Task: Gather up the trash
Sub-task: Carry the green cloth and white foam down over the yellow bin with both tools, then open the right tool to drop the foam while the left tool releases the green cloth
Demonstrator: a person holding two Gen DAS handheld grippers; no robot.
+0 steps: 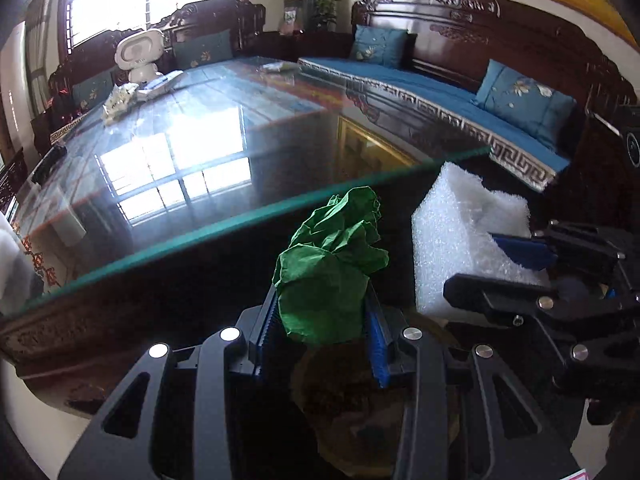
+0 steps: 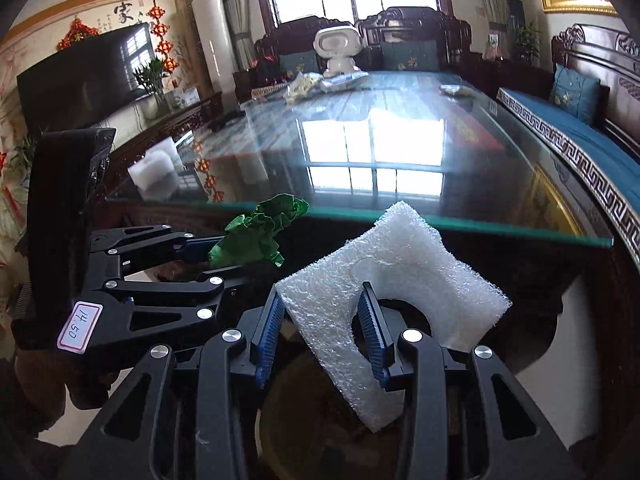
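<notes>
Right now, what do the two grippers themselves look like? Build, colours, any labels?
Both look alike. The left gripper and right gripper are black linkage frames with slotted cut-outs and round silver pins, ending in blue ribbed fingers. The left one carries a white sticker, pink-edged, handwritten "14.50". No cables or sleeves visible.

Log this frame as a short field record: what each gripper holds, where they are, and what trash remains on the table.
left gripper: shut on crumpled green paper
right gripper: shut on white foam piece
position: both off the near edge of the glass-topped table, side by side
below: round container, contents unclear
remaining on table: foam block, wrappers near white toy robot
</notes>
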